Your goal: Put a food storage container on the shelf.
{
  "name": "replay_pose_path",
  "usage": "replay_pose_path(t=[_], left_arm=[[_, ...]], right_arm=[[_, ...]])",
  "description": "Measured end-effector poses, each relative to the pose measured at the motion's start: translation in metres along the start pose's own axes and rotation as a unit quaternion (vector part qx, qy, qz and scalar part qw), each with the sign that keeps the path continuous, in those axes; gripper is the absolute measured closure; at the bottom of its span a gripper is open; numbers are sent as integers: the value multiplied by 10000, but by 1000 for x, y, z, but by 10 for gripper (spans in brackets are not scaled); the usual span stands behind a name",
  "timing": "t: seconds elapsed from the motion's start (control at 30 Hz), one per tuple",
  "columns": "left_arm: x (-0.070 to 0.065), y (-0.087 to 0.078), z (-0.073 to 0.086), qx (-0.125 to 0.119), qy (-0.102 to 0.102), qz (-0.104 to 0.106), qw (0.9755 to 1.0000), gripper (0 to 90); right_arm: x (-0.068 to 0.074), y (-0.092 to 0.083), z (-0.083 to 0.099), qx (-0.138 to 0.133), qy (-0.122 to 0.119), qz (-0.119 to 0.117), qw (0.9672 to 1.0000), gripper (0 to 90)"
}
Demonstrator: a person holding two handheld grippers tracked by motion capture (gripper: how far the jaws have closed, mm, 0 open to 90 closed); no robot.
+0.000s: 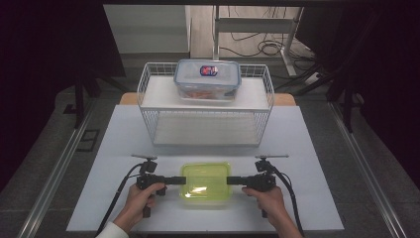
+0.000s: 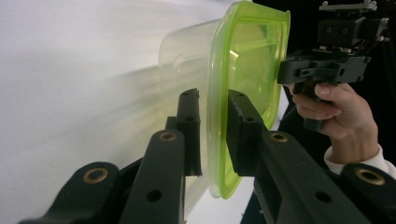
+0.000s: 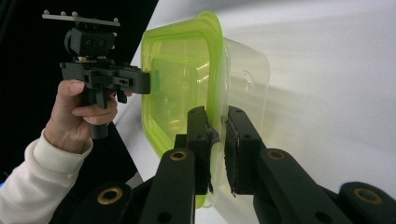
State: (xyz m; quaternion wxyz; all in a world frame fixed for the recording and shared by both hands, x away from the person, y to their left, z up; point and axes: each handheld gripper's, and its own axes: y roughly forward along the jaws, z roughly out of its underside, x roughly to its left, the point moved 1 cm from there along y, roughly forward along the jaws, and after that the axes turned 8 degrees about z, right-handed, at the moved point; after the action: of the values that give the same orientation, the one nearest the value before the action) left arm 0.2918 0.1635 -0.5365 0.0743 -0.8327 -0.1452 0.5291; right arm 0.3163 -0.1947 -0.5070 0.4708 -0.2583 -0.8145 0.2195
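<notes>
A clear container with a lime-green lid [image 1: 205,181] sits on the white table, near its front edge. My left gripper [image 1: 184,180] comes in level from the left, and its jaws are closed over the lid's rim [image 2: 218,140]. From the right, my right gripper [image 1: 229,180] grips the opposite rim [image 3: 215,70] in the same way. In the left gripper view the left gripper [image 2: 212,105] has the rim between its pads, with the right gripper [image 2: 286,72] at the far edge. The right gripper view shows the right gripper [image 3: 218,122] pinching the rim, and the left gripper [image 3: 147,83] beyond.
A white wire rack [image 1: 148,84] stands behind the green container, at the table's far side. On its top shelf rests a clear box with a blue-rimmed lid [image 1: 207,79]. The white table [image 1: 307,198] has bare room on both sides of my hands.
</notes>
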Motion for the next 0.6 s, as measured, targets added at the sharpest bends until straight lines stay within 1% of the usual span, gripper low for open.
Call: replay_pose_path(t=[0.07,0.1,0.13,0.17,0.2,0.23,0.3,0.37,0.4,0.43,0.5,0.53,0.6], left_arm=[[-4,-3,0,-40,79,79,9999,777],[-4,-3,0,-40,79,79,9999,777],[-9,-5,-1,-57,178,105,9998,777],[-9,-5,-1,-57,178,105,9998,777],[-13,-6,-1,-72,268,102,9996,777],[-13,-6,-1,-72,268,102,9996,778],[-19,-8,-2,-83,385,122,9992,778],[-20,-9,-2,-72,423,117,9990,780],[-25,-11,-2,-93,527,124,9985,780],[-25,-11,-2,-93,527,124,9985,780],[-30,-14,-3,-131,615,134,9979,780],[-35,-16,-4,-150,713,102,9973,782],[-39,-17,-4,-153,821,82,9965,781]], right_arm=[[3,-3,-1,-50,-100,-27,9999,809],[3,-3,-1,-50,-100,-27,9999,809],[7,-7,-2,-109,-221,-55,9997,811],[7,-7,-2,-109,-221,-55,9997,811],[10,-10,-3,-161,-339,-33,9993,812],[10,-10,-3,-161,-339,-33,9993,812],[13,-13,-4,-212,-470,-36,9987,813],[16,-15,-4,-244,-552,-27,9982,813],[18,-16,-5,-281,-629,-18,9976,813],[18,-16,-5,-281,-629,-18,9976,813],[22,-19,-6,-349,-738,-31,9967,814],[27,-22,-7,-384,-847,1,9957,813],[30,-23,-7,-399,-946,53,9947,812]])
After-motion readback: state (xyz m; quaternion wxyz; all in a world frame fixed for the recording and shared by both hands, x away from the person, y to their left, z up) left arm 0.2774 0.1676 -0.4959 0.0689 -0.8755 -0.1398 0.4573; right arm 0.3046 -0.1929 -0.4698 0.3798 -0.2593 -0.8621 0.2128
